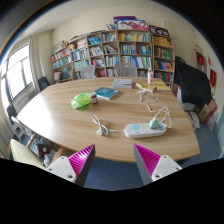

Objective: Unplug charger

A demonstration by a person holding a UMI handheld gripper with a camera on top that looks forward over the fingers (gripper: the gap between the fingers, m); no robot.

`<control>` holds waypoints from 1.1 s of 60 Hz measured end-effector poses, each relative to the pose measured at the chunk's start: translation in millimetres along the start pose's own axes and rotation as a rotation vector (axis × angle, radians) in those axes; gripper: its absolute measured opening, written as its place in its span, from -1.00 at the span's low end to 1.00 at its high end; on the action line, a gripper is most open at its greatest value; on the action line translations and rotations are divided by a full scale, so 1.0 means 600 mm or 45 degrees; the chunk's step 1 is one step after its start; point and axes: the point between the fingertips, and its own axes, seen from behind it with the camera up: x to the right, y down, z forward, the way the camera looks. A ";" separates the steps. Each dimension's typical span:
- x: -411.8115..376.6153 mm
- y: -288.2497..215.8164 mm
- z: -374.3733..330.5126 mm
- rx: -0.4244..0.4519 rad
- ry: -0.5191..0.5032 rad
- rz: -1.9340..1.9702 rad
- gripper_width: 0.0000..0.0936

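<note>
A white power strip (pixel 144 129) lies near the front edge of the oval wooden table (pixel 60 118), with a white charger (pixel 154 122) plugged into it and a white cable (pixel 101 124) trailing to its left. My gripper (pixel 113 160) is open and empty, its magenta pads (pixel 80 160) wide apart. It hovers short of the table's front edge, with the power strip beyond the fingers and a little to the right.
A green object (pixel 80 100) and a blue book (pixel 106 94) lie further back on the table. Bookshelves (pixel 118 52) line the far wall. Chairs stand around the table, one (pixel 28 152) at the front left. A window (pixel 17 75) is at the left.
</note>
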 end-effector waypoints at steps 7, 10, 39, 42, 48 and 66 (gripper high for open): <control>0.073 0.014 0.109 0.065 0.086 -0.021 0.67; 0.133 0.029 0.154 0.052 0.137 0.011 0.67; 0.316 -0.032 0.424 0.079 0.077 0.079 -0.07; 0.323 -0.026 0.430 0.076 0.086 0.048 -0.35; 0.319 -0.033 0.421 0.086 0.111 0.013 -0.48; 0.397 -0.345 0.259 0.464 0.290 0.020 -0.53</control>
